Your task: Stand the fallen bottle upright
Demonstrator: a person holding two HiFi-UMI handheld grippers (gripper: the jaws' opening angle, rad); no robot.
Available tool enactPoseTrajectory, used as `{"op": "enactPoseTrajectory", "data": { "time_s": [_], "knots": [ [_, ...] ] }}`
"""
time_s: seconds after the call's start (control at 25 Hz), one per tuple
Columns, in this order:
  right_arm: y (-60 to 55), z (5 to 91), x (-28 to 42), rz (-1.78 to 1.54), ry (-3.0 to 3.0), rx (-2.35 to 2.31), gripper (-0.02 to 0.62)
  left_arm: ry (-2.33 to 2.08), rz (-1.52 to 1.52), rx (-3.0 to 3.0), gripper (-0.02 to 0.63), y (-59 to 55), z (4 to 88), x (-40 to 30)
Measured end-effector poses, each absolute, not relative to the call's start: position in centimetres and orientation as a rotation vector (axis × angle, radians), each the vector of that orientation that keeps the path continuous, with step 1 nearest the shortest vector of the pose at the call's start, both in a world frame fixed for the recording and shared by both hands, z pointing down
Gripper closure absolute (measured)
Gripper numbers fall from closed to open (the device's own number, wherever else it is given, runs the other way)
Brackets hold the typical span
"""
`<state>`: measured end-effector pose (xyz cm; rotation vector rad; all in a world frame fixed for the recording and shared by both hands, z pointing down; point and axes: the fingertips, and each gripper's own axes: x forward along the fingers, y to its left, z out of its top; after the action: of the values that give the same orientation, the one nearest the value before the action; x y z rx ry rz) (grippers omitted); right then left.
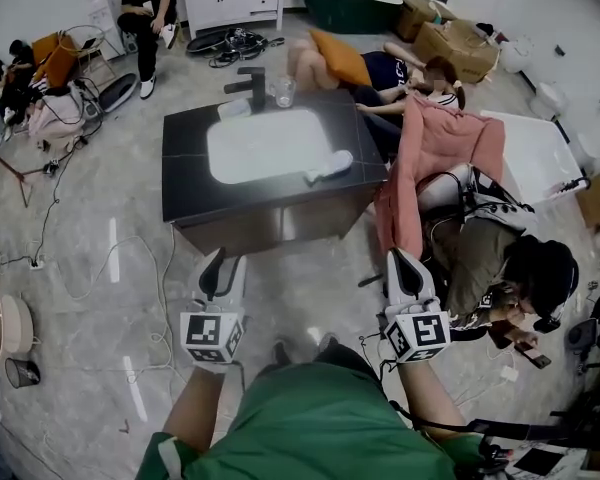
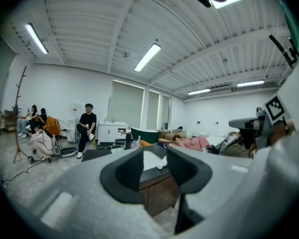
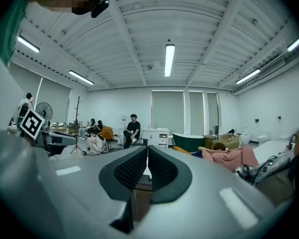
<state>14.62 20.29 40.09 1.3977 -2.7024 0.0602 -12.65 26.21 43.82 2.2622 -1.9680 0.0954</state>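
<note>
White bottle [image 1: 330,164], down on its side at the front right rim of the pale basin [image 1: 255,148], on the dark countertop [image 1: 185,183]. Black faucet [image 1: 250,85] and a clear glass [image 1: 283,91] upright behind the basin. Left gripper [image 1: 220,258] held over the floor, short of the cabinet [image 1: 270,230] and well apart from the bottle: jaws parted, nothing gripped, only a far sight of the bottle through the gap. Right gripper [image 1: 401,256] level beside it, jaws pressed together, empty. Pink cloth [image 1: 430,158] draped just right of the cabinet.
</note>
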Motion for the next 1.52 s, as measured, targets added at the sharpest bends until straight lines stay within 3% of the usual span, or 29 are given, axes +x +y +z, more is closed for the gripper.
{"op": "enactPoseTrajectory", "data": {
  "time_s": [0.72,1.52],
  "knots": [
    [9.9,42.6,11.7,0.149,-2.737,1.328,0.591,-2.062,0.115,2.162,0.469,17.3,44.1,-16.7],
    [-8.5,45.6,11.6,0.243,-2.804,1.115,0.591,-2.164,0.216,2.052,0.469,1.3,43.7,-14.0]
  ]
}}
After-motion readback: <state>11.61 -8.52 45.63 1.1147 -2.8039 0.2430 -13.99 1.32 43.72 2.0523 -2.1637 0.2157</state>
